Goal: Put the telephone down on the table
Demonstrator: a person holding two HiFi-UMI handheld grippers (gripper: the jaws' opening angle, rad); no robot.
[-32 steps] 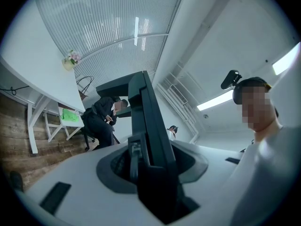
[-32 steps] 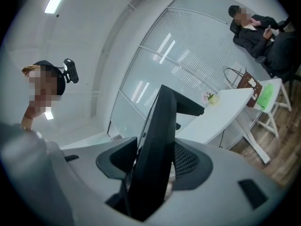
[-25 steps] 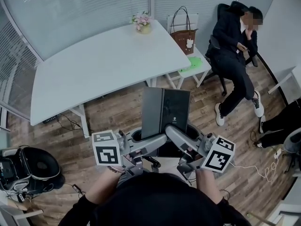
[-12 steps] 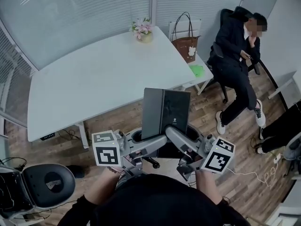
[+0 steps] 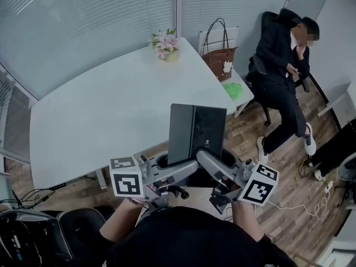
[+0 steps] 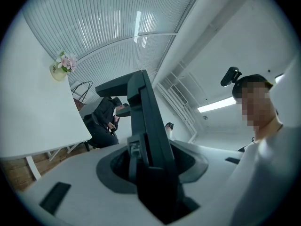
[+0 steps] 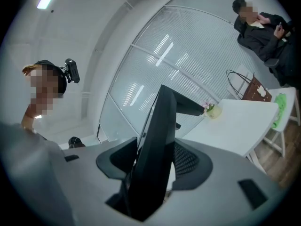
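While it is carried off any surface, the telephone [image 5: 197,132] is held by both tools at once. It is seen low in the middle of the head view as a dark flat slab.

The left gripper [image 5: 177,169] is clamped on the slab's near edge from the left. The right gripper [image 5: 207,161] is clamped on the same edge from the right. In each gripper view the slab is seen edge-on, pinched between that gripper's two pads, with no gap to be made out. Neither gripper is empty, and neither is spread wide.

The slab's broad face is turned to the head camera. Its long axis runs up the frame, away from the jaws and towards the table [image 5: 100,115].

The table's near edge is met just past the slab's far end, and only the slab's upper left corner is overlapped with it in the picture. Bare wooden floor [image 5: 250,149] is seen beside the slab on the right. The wide free part of the white top lies up and to the left, on the left gripper's side, so that gripper is judged the nearer one. A carry further up and leftward is therefore judged necessary before lowering.

Farther off, a flower pot [image 5: 163,44] stands at the table's far corner. A handbag [image 5: 218,52] and a seated person [image 5: 283,65] are seen beyond it, upper right.
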